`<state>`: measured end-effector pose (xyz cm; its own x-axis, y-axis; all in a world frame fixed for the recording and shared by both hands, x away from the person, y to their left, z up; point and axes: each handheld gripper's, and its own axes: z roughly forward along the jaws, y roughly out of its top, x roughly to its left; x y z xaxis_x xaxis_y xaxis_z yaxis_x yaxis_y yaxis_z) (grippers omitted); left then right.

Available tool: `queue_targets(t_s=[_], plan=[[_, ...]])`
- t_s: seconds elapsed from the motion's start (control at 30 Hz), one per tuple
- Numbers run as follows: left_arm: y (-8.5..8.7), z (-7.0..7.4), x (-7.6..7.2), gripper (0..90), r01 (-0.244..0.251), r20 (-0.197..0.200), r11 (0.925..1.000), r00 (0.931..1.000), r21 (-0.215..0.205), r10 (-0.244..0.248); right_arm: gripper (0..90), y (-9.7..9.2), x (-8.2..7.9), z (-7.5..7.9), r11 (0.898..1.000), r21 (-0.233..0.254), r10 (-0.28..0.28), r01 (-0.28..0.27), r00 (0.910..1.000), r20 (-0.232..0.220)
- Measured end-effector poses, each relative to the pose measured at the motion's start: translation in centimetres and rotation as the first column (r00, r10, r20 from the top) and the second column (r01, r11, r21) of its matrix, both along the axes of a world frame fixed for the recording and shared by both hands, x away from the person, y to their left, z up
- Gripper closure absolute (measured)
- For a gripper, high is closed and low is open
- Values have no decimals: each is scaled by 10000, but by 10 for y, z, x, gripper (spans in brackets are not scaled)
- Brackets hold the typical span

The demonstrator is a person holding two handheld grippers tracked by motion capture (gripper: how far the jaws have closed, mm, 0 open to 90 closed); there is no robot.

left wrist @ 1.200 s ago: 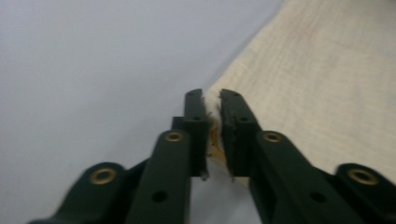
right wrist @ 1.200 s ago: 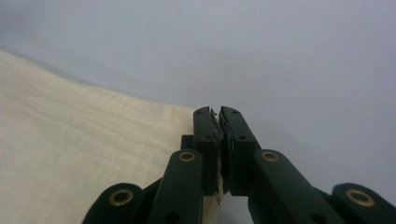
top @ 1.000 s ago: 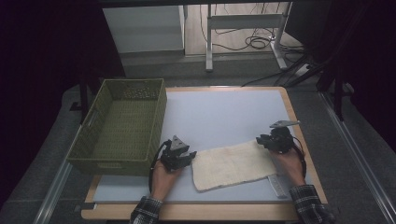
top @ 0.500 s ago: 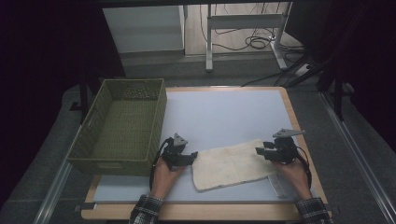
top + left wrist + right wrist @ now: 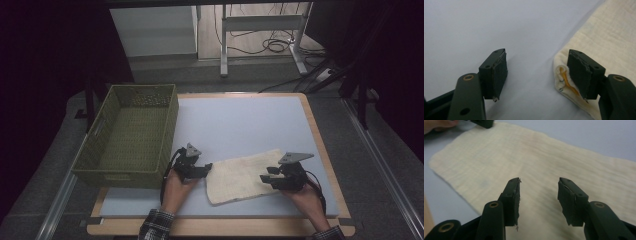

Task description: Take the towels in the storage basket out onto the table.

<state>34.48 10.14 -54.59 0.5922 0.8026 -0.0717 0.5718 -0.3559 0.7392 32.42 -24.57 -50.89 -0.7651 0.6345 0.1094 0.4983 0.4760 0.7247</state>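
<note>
A cream cloth [image 5: 242, 175] lies flat on the pale blue mat [image 5: 240, 125], near the front edge. My left gripper [image 5: 206, 167] sits at the cloth's left corner. Its jaws have just been opening and stand open [image 5: 536, 75]. The right jaw rests beside a folded corner of the cloth [image 5: 604, 37] with a yellow tag, and nothing is pinched. My right gripper [image 5: 265, 176] hovers over the cloth's right end. Its jaws have just been closing a little but stand open [image 5: 539, 197] above the cloth [image 5: 511, 152], gripping nothing.
A green woven basket [image 5: 172, 115] stands at the left of the mat, close behind the left gripper. The wooden table edge [image 5: 220, 227] runs along the front. Metal desk legs and cables [image 5: 270, 45] are on the floor beyond the table.
The right gripper has moved from the cloth's far right corner toward the person and a little left. The left hand has stayed put.
</note>
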Motion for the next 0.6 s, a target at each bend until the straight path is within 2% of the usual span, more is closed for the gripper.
queue_targets(t_s=[0.07, 0.1, 0.13, 0.17, 0.2, 0.27, 0.4, 0.43, 0.53, 0.57, 0.6], plan=[[0, 0, 0, 330, 15, 1, 10000, 10000, -1, -15, 569, 13, -6, -1, 9992, 34, 387, -387, 9992, -60], [0, 0, 0, 330, 15, 1, 10000, 10000, -1, -15, 569, 13, -6, -1, 9992, 34, 387, -387, 9992, -60], [0, 0, 0, 330, 30, -2, 10000, 10000, 24, -30, 587, 23, -10, -2, 9977, 60, 683, -682, 9976, -120], [0, 0, 0, 330, 30, -2, 10000, 10000, 24, -30, 587, 23, -10, -2, 9977, 60, 683, -682, 9976, -120], [0, 0, 0, 330, 21, -4, 10000, 10000, 27, -21, 600, 33, -13, -2, 9953, 57, 967, -966, 9951, -215], [0, 0, 0, 330, 35, -5, 10000, 10000, 28, -35, 612, 38, -15, -3, 9939, 66, 1101, -1100, 9936, -241], [0, 0, 0, 330, 8, 3, 10000, 10000, -11, -8, 702, 62, -22, -6, 9841, 111, 1776, -1773, 9830, -461], [0, 0, 0, 330, 8, 3, 10000, 10000, -11, -8, 702, 62, -22, -6, 9841, 111, 1776, -1773, 9830, -461], [0, 0, 0, 330, 38, -9, 10000, 10000, 31, -38, 731, 79, -28, -9, 9757, 209, 2191, -2182, 9735, -649], [0, 0, 0, 330, 38, -9, 10000, 10000, 31, -38, 731, 79, -28, -9, 9757, 209, 2191, -2182, 9735, -649], [0, 0, 0, 330, 35, -10, 10000, 10000, 27, -35, 731, 89, -31, -11, 9705, 192, 2409, -2402, 9683, -666]])
